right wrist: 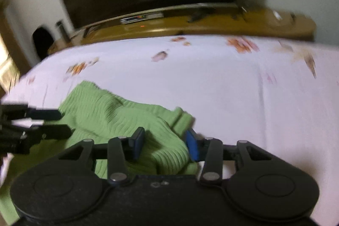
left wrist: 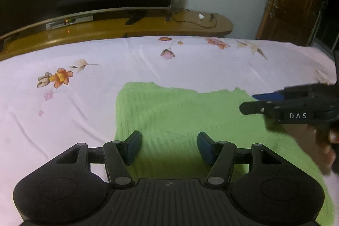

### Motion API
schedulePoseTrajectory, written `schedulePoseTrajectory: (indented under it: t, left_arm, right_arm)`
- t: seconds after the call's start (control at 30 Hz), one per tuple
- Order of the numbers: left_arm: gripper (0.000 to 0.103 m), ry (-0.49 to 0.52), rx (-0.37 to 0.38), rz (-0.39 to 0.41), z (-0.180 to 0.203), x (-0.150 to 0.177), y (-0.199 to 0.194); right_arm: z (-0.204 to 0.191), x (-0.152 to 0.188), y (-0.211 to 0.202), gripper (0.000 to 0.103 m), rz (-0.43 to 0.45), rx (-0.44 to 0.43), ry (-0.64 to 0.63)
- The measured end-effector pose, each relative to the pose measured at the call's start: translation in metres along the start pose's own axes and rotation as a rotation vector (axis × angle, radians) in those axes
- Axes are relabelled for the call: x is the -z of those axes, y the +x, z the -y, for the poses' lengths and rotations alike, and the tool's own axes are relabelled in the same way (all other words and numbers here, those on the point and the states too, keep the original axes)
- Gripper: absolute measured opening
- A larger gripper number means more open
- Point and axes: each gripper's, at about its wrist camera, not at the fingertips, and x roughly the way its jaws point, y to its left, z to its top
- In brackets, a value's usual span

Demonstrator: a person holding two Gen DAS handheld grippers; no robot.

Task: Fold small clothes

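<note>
Lying on one floral sheet (left wrist: 106, 99), one green garment (left wrist: 169, 111) sits between both spread grippers (left wrist: 169, 146) (right wrist: 164, 144).

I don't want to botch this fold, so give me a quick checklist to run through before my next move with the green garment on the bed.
1. Left tongs open, nothing pinched: ok.
2. Right tongs firmly gripping the green garment: cannot tell; fabric sits between the pads, view blurred.
3. Garment lying flat on the bedsheet: not ok, bunched by the right tongs.
4. The two tongs clear of each other: ok.
</note>
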Motion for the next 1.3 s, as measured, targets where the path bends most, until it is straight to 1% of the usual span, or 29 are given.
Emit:
schedulePoseTrajectory:
  t: [0.03, 0.1, 0.17, 0.23, 0.27, 0.33, 0.37, 0.4, 0.43, 0.47, 0.5, 0.53, 0.6, 0.63, 0.7, 0.77, 0.8, 0.87, 0.9, 0.93, 0.97, 1.0, 1.03, 1.07, 1.1, 1.13, 1.2, 1.27, 1.3]
  left_arm:
    - [0.059, 0.003, -0.001, 0.002, 0.004, 0.002, -0.002]
    - [0.059, 0.003, -0.002, 0.033, 0.005, 0.000, -0.007]
    - [0.059, 0.001, 0.028, 0.077, 0.007, -0.003, -0.010]
    - [0.059, 0.006, -0.006, 0.021, 0.009, -0.004, 0.001]
    - [0.059, 0.012, -0.019, -0.024, 0.009, -0.002, 0.009]
    - [0.059, 0.019, -0.033, -0.013, 0.008, 0.000, 0.008]
    - [0.059, 0.029, -0.050, 0.012, 0.008, -0.001, 0.000]
    - [0.059, 0.040, -0.042, 0.047, 0.008, -0.001, -0.009]
    - [0.059, 0.035, -0.024, 0.086, 0.007, -0.001, -0.017]
    - [0.059, 0.020, 0.008, 0.114, 0.007, -0.002, -0.021]
    - [0.059, 0.011, 0.049, 0.121, 0.008, -0.002, -0.020]
    - [0.060, 0.017, 0.065, 0.092, 0.012, -0.003, -0.013]
    - [0.061, 0.069, 0.024, -0.028, 0.021, 0.001, 0.011]
    - [0.061, 0.063, 0.015, -0.002, 0.022, 0.003, 0.008]
    - [0.062, 0.023, 0.050, 0.037, 0.016, 0.005, -0.015]
    - [0.062, 0.024, 0.055, 0.084, 0.014, 0.015, -0.043]
    - [0.062, 0.026, 0.063, 0.094, 0.013, 0.021, -0.051]
    - [0.063, 0.012, 0.069, 0.079, 0.014, 0.040, -0.059]
    - [0.064, 0.015, 0.064, 0.045, 0.016, 0.052, -0.054]
    - [0.071, 0.035, 0.039, 0.041, 0.014, 0.056, -0.047]
    - [0.073, 0.054, 0.015, 0.058, 0.016, 0.060, -0.046]
    - [0.073, 0.042, -0.008, 0.044, 0.017, 0.057, -0.050]
    - [0.073, 0.025, -0.029, 0.042, 0.019, 0.053, -0.060]
    - [0.074, 0.016, -0.036, 0.079, 0.022, 0.051, -0.074]
    - [0.080, 0.014, -0.021, 0.124, 0.024, 0.055, -0.088]
    - [0.086, 0.014, -0.021, 0.124, 0.027, 0.060, -0.094]
    - [0.086, 0.036, -0.064, 0.072, 0.032, 0.079, -0.089]
    - [0.088, 0.032, -0.100, -0.038, 0.032, 0.099, -0.068]
    - [0.088, -0.026, -0.104, -0.024, 0.029, 0.105, -0.073]
  right_arm:
    - [-0.005, -0.002, 0.003, 0.020, -0.005, 0.000, -0.038]
    - [-0.011, -0.005, 0.000, 0.012, -0.020, -0.002, -0.081]
    - [-0.017, -0.010, -0.010, 0.011, 0.036, 0.003, -0.111]
    - [-0.017, -0.018, -0.018, 0.011, 0.112, -0.007, -0.097]
    - [-0.013, -0.020, -0.014, 0.010, 0.103, 0.000, -0.074]
    - [-0.003, -0.016, 0.012, 0.014, -0.033, 0.031, -0.043]
    - [0.001, -0.013, 0.008, 0.022, -0.012, 0.028, -0.028]
    - [0.000, -0.012, 0.001, 0.030, 0.001, 0.067, -0.034]
    - [-0.003, -0.010, -0.011, 0.028, 0.027, 0.114, -0.047]
    - [-0.004, -0.009, -0.025, 0.028, 0.068, 0.106, -0.043]
    - [-0.006, -0.008, -0.037, 0.028, 0.100, 0.060, -0.021]
    - [-0.010, -0.006, -0.044, 0.028, 0.108, 0.018, -0.002]
    - [-0.028, 0.003, -0.035, 0.030, 0.044, 0.017, -0.080]
    - [-0.030, 0.010, -0.021, 0.031, -0.035, 0.065, -0.106]
    - [-0.015, 0.011, -0.028, 0.029, -0.034, 0.064, 0.021]
    - [-0.016, 0.009, -0.058, 0.028, 0.021, 0.129, 0.029]
    - [-0.022, 0.013, -0.080, 0.028, 0.076, 0.113, 0.007]
    - [-0.036, 0.023, -0.104, 0.028, 0.095, 0.028, 0.001]
    - [-0.049, 0.033, -0.110, 0.029, 0.090, -0.011, -0.040]
    - [-0.058, 0.042, -0.109, 0.031, 0.075, -0.028, -0.081]
    - [-0.064, 0.054, -0.098, 0.031, 0.016, -0.006, -0.105]
    - [-0.060, 0.065, -0.079, 0.034, -0.082, 0.032, -0.080]
    - [-0.050, 0.070, -0.079, 0.036, -0.060, 0.018, -0.009]
    - [-0.043, 0.065, -0.083, 0.037, -0.072, 0.021, 0.061]
    - [-0.043, 0.061, -0.092, 0.036, -0.062, 0.034, 0.079]
    - [-0.048, 0.057, -0.108, 0.037, 0.001, 0.043, 0.046]
    - [-0.061, 0.058, -0.130, 0.038, 0.074, 0.032, -0.020]
    - [-0.067, 0.071, -0.120, 0.040, 0.014, 0.001, -0.050]
    - [-0.069, 0.082, -0.101, 0.050, -0.083, 0.031, -0.088]
